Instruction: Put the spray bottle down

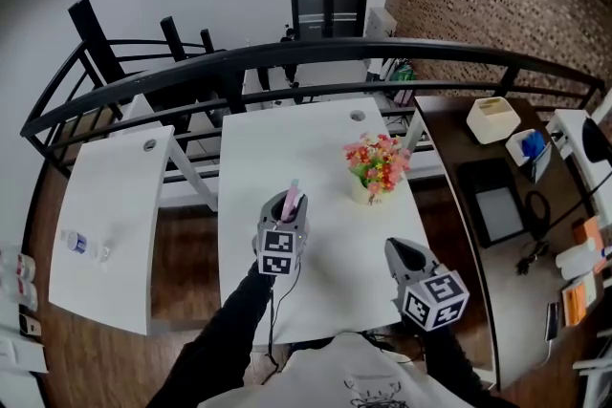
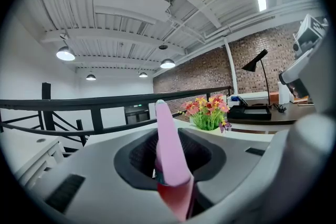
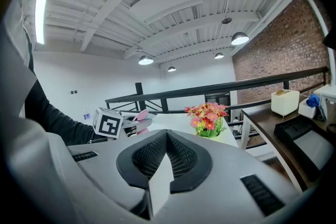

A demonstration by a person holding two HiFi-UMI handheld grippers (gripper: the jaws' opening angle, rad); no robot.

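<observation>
Left gripper (image 1: 289, 210) clamps the spray bottle (image 2: 168, 149), lower body hidden between jaws.

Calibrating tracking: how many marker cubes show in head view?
2. Left cube on the left tool gripping the pink spray bottle; right cube on the right tool. None apparently hidden.

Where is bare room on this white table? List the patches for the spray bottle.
Bare: the white table left of the potted flowers, and the strip between the left gripper, holding the spray bottle, and the right gripper. Crowded only around the flowers.
</observation>
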